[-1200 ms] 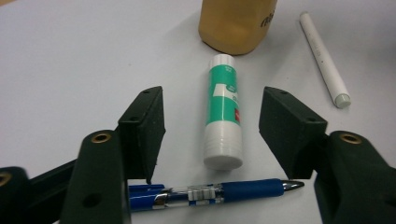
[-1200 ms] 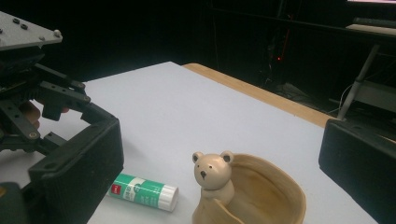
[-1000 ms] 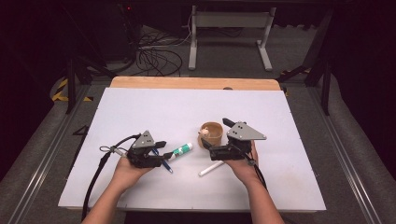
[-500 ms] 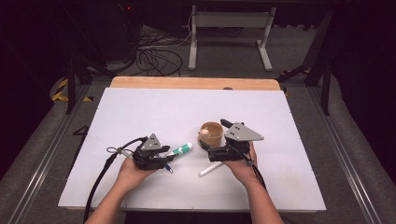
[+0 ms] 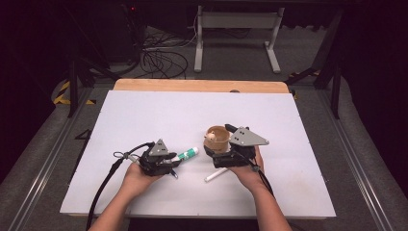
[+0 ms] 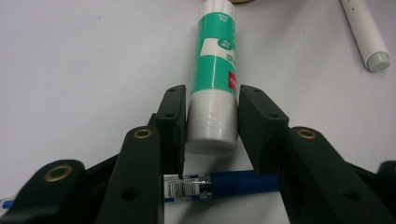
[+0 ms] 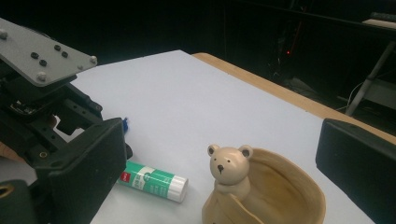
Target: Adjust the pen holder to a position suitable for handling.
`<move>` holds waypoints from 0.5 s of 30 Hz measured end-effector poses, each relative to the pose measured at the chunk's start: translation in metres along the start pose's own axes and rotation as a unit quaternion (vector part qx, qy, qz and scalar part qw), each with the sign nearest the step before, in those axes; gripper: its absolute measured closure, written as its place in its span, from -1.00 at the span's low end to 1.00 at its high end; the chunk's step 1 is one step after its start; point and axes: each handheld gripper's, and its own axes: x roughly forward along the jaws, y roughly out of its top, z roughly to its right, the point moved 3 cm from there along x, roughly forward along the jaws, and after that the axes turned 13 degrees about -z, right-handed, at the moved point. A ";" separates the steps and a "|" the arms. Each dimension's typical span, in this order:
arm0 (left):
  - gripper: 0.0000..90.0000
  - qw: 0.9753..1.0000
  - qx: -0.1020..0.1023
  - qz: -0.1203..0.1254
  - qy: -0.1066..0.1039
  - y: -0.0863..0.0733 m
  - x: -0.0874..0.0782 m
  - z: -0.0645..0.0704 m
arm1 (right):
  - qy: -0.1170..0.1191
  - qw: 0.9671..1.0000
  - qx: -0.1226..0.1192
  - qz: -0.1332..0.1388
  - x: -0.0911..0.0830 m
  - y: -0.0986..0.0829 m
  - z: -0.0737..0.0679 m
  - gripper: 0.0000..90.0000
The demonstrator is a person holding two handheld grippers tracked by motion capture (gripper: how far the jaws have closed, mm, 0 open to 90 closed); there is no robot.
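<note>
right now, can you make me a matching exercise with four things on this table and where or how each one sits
Things:
1. glue stick
2. blue pen
3. bear cup
4. white marker

Places or states:
A. lying crosswise under the left gripper's jaws
B. standing upright between the right gripper's spread jaws
C. lying with its capped end between the left gripper's open jaws
D. lying on the white board beside the right hand

Pairs: 1-C, 2-A, 3-B, 4-D
</note>
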 end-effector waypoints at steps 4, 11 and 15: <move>0.40 1.000 0.000 -0.007 0.003 -0.001 0.002 -0.001 | 0.003 1.000 -0.004 -0.006 0.002 -0.001 -0.002 -0.94; 0.42 1.000 0.001 -0.016 0.005 -0.001 0.005 -0.001 | 0.003 1.000 -0.009 -0.013 0.004 -0.001 -0.004 -0.93; 0.42 1.000 0.001 -0.015 0.005 -0.001 0.005 -0.001 | 0.005 1.000 -0.013 -0.018 0.006 -0.002 -0.005 -0.92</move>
